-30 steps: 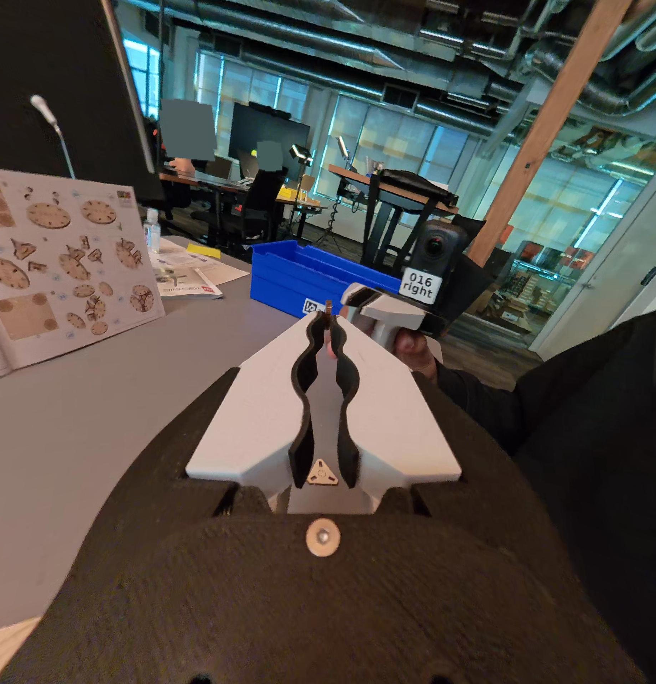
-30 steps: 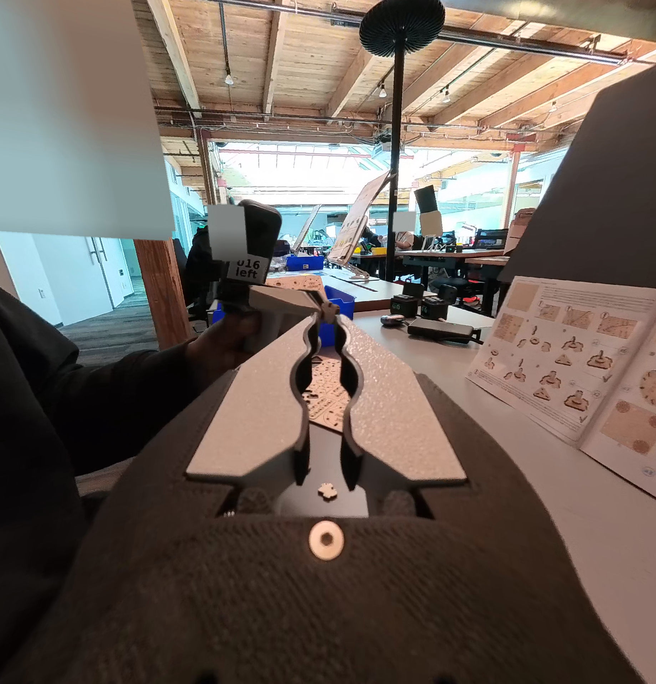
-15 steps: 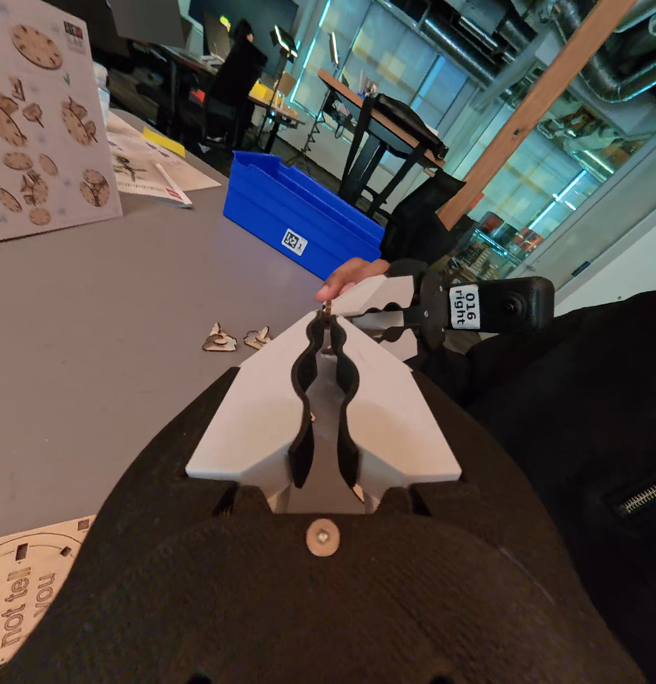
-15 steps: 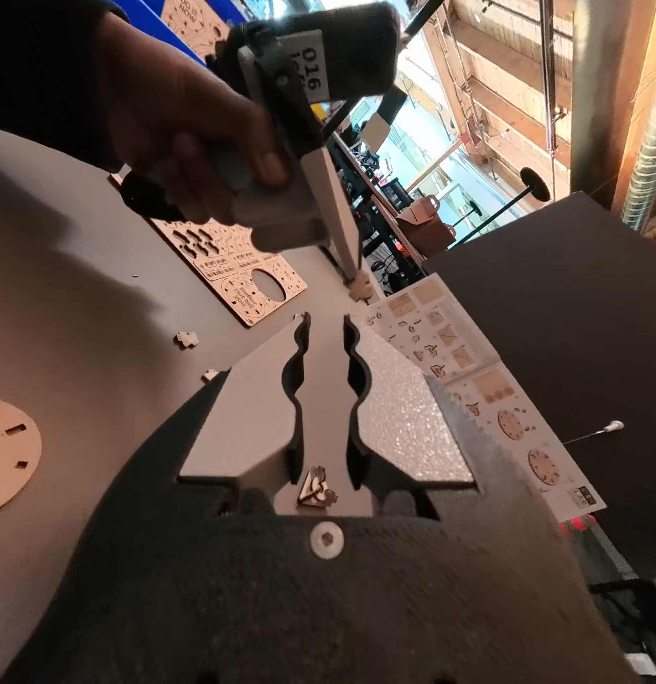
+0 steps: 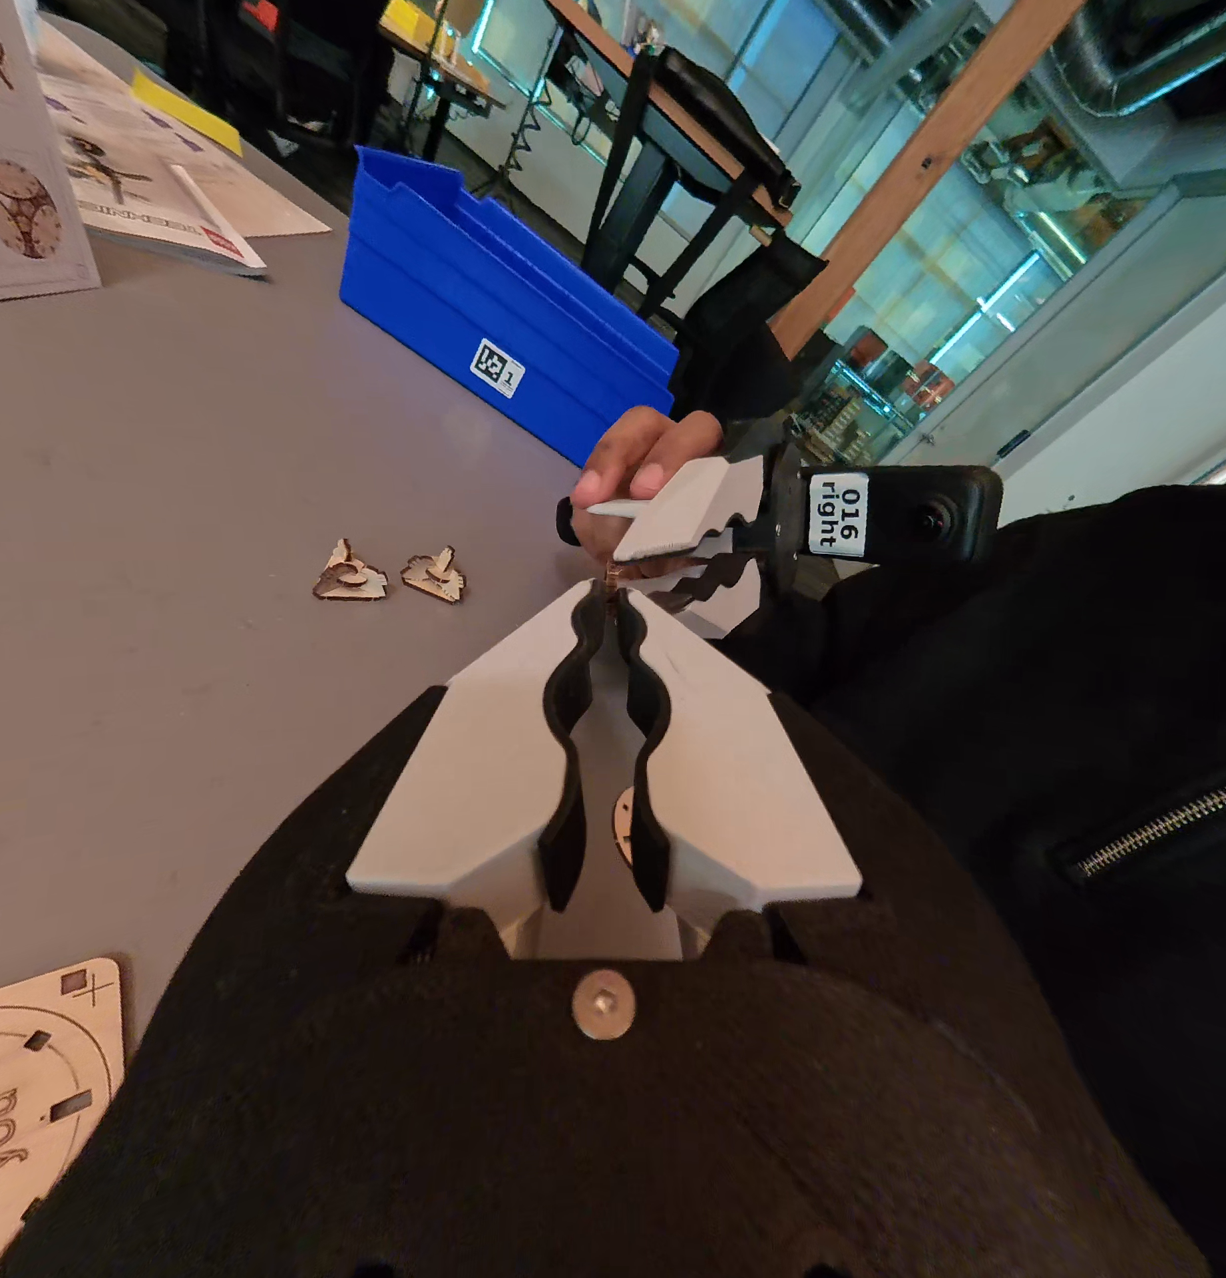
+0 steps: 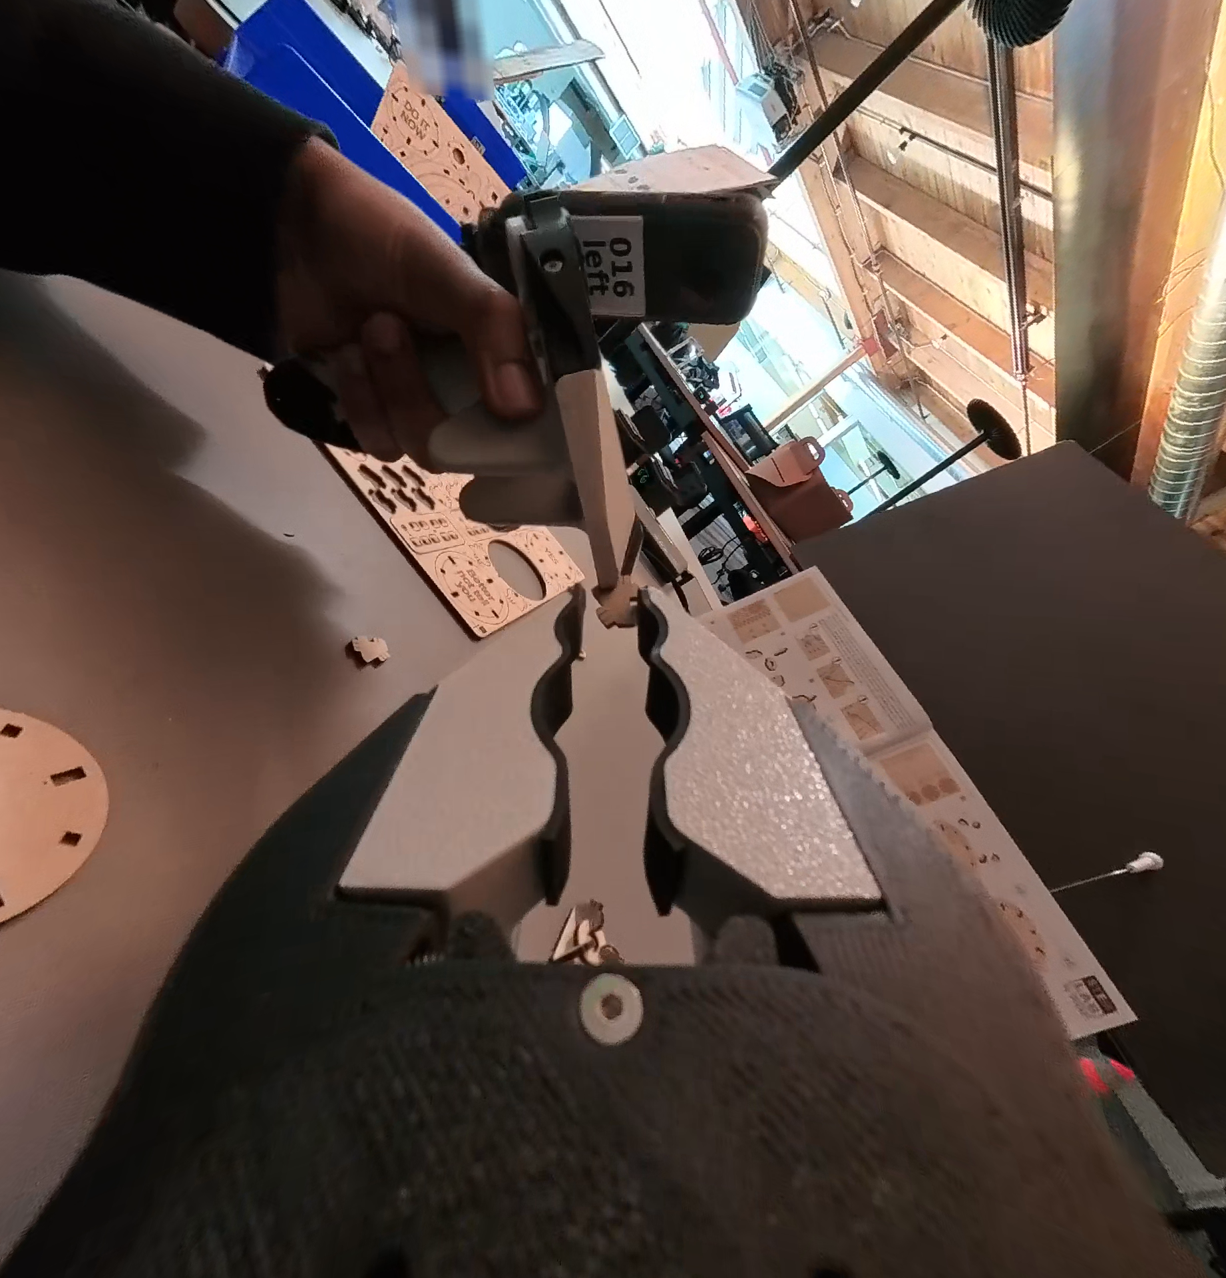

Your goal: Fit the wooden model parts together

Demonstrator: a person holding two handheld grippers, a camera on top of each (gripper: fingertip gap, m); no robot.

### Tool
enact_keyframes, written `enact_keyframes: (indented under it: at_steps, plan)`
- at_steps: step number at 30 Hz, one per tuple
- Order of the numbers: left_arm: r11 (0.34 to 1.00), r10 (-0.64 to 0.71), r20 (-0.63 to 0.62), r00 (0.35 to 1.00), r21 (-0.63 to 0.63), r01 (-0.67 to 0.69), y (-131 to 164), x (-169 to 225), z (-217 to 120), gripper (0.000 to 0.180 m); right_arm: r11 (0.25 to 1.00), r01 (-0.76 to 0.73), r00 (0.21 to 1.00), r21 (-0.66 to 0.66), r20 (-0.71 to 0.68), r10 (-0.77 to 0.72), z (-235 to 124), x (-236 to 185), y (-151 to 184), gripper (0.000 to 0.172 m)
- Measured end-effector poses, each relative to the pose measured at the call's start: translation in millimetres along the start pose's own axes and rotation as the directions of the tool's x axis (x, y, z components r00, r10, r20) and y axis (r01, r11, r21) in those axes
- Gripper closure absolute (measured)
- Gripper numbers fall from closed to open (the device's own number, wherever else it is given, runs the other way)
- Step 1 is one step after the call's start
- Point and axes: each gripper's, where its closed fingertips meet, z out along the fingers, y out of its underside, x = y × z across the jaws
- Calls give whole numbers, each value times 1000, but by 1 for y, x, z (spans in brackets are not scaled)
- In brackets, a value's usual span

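Left gripper point(image 5: 611, 588) pinched tight on small pale wooden cut-out piece point(image 6: 617, 608), frame centre; right gripper point(image 6: 610, 612) parted around it, one pad touching; we'd judge: close squarely on flat faces

Matt grey table point(image 5: 181, 449), pale laser-cut wooden pieces point(image 5: 351, 574), glossy blue plastic bin point(image 5: 458, 290), paper booklet point(image 6: 873, 726).

Blue bin point(image 5: 499, 304) beyond bare tabletop point(image 5: 181, 498)
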Motion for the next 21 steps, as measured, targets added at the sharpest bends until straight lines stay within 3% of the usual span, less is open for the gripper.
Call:
enact_keyframes:
  at_steps: [8, 21]
  plan:
    - [1000, -6, -29, 1000, -28, 6, 4, 5, -1, 180, 1000, 0, 1000, 30, 13, 0, -2, -3, -5, 165]
    - [1000, -25, -20, 999, -15, 25, 0, 5, -2, 180, 1000, -5, 1000, 10, -8, 5, 0, 0, 1, 156]
